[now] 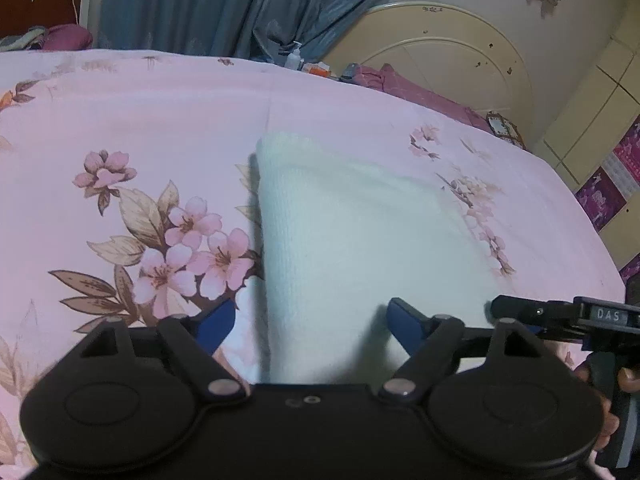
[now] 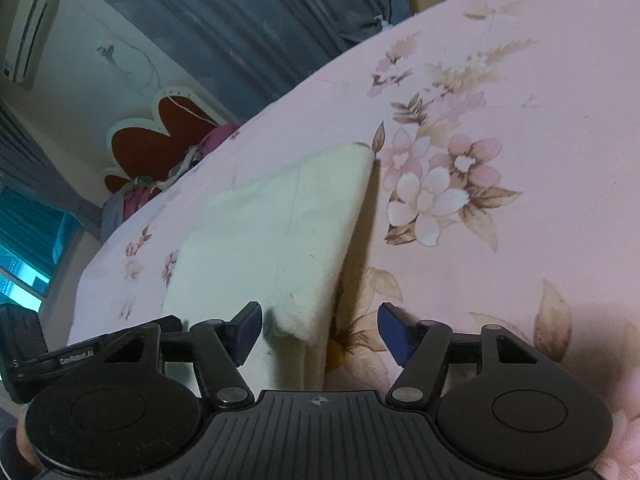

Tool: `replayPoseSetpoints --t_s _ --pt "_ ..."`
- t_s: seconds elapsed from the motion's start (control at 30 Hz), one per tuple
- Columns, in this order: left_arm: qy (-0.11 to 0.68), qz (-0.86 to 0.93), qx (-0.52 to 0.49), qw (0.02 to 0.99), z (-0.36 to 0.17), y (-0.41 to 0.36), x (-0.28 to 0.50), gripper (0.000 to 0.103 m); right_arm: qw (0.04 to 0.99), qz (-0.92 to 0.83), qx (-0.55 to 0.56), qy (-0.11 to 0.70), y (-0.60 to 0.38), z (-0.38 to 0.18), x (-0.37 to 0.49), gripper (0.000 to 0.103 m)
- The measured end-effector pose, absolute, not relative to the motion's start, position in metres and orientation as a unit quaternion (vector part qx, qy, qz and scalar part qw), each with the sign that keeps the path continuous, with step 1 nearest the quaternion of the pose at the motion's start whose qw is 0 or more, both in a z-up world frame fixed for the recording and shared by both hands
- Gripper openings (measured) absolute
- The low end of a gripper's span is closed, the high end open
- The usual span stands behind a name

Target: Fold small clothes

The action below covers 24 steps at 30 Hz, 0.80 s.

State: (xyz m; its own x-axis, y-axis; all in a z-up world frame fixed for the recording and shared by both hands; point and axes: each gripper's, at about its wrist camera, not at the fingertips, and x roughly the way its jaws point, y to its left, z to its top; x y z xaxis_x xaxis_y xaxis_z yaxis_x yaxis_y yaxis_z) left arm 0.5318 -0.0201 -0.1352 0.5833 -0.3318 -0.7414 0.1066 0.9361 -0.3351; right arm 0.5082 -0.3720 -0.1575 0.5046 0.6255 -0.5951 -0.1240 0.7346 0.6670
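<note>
A white folded cloth [image 1: 360, 232] lies on the pink floral bedsheet [image 1: 140, 120]. In the left wrist view my left gripper [image 1: 312, 326] stands open over the cloth's near edge: one blue fingertip [image 1: 218, 328] is off the cloth's left side and the other rests above the fabric. In the right wrist view my right gripper [image 2: 322, 330] is open too, and the near corner of the cloth [image 2: 260, 232] sits between its fingers without either pad pressing on it. The right gripper's black frame [image 1: 560, 316], held by a hand, shows at the left view's right edge.
Blue curtains [image 1: 224, 4] hang behind the bed. A cream headboard [image 1: 440, 48] with small bottles and purple bedding stands at the far right. A red and white headboard [image 2: 160, 136] and piled clothes lie past the bed's other end. The bed's edge runs close on the right.
</note>
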Motion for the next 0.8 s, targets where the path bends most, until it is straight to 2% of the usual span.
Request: replayPoseSetpoints --t_s 0.37,0.67,0.73,0.8 --pt "0.447 -0.122 -0.151 0.873 -0.145 -0.017 0.545 0.077 0.791 0.253 0.333 0.447 -0.373 -0.174 0.524 0.064" --pt "0.457 -0.132 -0.171 0.863 -0.151 -0.013 0.555 0.080 0.773 0.263 0.359 0.452 -0.366 -0.181 0.531 0.060" --pt "0.460 -0.136 -0.168 0.861 -0.150 -0.011 0.556 0.079 0.773 0.265 0.350 0.458 -0.368 -0.177 0.531 0.052" --pt "0.462 -0.139 -0.167 0.860 -0.150 -0.009 0.556 0.078 0.784 0.244 0.344 0.455 -0.377 -0.176 0.529 0.050"
